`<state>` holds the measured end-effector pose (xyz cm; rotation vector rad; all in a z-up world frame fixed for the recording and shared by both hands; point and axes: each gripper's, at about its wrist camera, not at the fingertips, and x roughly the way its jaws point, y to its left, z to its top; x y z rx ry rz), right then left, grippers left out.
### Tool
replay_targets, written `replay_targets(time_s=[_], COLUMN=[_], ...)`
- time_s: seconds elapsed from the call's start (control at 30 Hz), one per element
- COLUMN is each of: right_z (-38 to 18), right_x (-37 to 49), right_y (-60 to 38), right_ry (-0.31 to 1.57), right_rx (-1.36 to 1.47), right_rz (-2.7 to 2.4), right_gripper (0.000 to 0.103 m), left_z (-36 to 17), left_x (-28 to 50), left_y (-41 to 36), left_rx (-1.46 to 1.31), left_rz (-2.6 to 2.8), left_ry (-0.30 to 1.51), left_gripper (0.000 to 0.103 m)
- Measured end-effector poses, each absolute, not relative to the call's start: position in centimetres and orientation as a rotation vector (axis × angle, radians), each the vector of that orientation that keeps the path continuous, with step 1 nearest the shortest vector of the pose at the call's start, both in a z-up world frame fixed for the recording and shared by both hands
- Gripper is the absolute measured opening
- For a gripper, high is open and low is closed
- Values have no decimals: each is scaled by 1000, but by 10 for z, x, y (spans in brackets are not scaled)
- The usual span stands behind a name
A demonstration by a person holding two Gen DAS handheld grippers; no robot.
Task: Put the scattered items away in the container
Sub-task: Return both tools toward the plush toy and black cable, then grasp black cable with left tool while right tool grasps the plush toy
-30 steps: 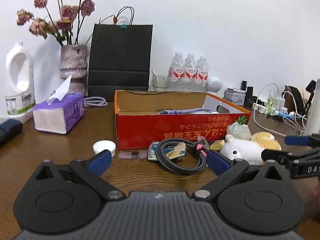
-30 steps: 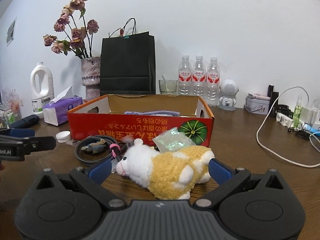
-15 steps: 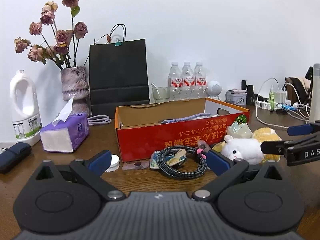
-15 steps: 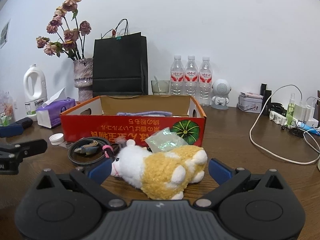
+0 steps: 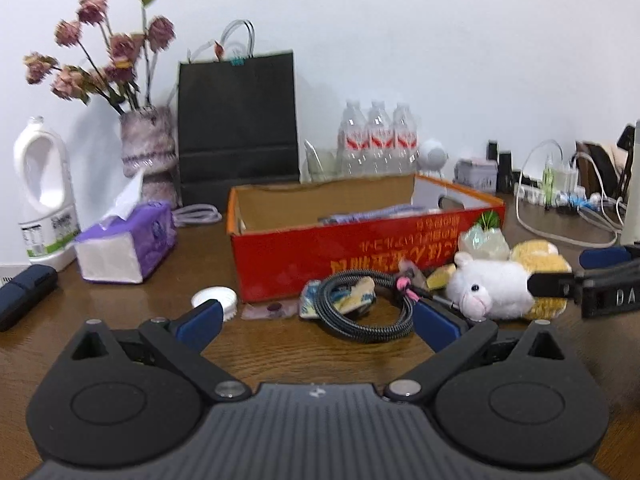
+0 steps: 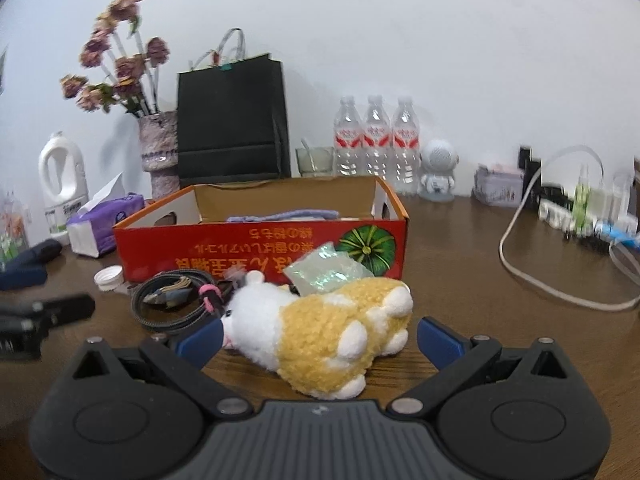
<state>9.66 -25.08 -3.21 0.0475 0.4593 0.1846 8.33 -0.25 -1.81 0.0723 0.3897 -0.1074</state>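
The right claw (image 6: 320, 338) stands wide open, low over the worktop (image 6: 500, 320), its blue fingertips (image 6: 440, 342) on either side of a white and yellow plush toy (image 6: 320, 332) that lies between them; whether they touch it I cannot tell. The left claw (image 5: 316, 320) is open as well, gripping nothing, with a coiled black cable (image 5: 368, 304) lying just ahead of its gap and a white bottle cap (image 5: 215, 298) by its left fingertip. Beyond both claws sits the red cardboard box (image 6: 260, 244), open-topped, with a purple cloth (image 6: 284, 215) inside. A crumpled clear wrapper (image 6: 324, 270) rests between the plush and the box front.
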Motion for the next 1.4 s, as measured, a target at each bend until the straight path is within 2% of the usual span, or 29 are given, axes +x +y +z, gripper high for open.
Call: replay_targets(time_s=[0.2, 0.27, 0.33, 0.4, 0.47, 0.57, 0.63, 0.7, 0.73, 0.77, 0.8, 0.87, 0.9, 1.4], right_z=[-17, -18, -21, -25, -27, -30, -35, -35, -35, -35, -34, -34, -34, 0], right_x=[137, 151, 164, 172, 177, 183, 190, 192, 192, 191, 189, 182, 178, 127], right_y=[-266, -269, -272, -276, -278, -278, -280, -273, -270, -268, -266, -265, -265, -286], right_ry=[570, 632, 698, 741, 765, 800, 830, 832, 833, 833, 832, 823, 814, 613], right_rx=[169, 190, 200, 224, 237, 239, 251, 192, 166, 152, 145, 134, 134, 244], right_rz=[132, 124, 122, 134, 145, 155, 158, 145, 144, 158, 177, 202, 209, 256], right_gripper=[103, 96, 86, 85, 84, 83, 79, 75, 73, 64, 63, 51, 50, 49], left_z=[-13, -14, -18, -23, -31, -34, -35, -35, -36, -36, -36, -35, -35, 15], left_x=[125, 138, 150, 161, 170, 172, 172, 172, 171, 169, 167, 160, 156, 104], left_y=[-7, -9, -9, -8, -7, -12, -15, -18, -18, -18, -18, -15, -12, 17], left_rx=[-46, -67, -83, -102, -123, -92, -72, -51, -46, -44, -45, -51, -60, -181], left_rz=[-86, -86, -77, -59, -51, -33, -29, -19, -25, -36, -44, -56, -63, -155], left_ry=[520, 569, 619, 667, 703, 690, 680, 670, 663, 658, 654, 641, 634, 476], left_gripper=[103, 101, 89, 76, 69, 66, 53, 36, 33, 30, 24, 16, 12, 12])
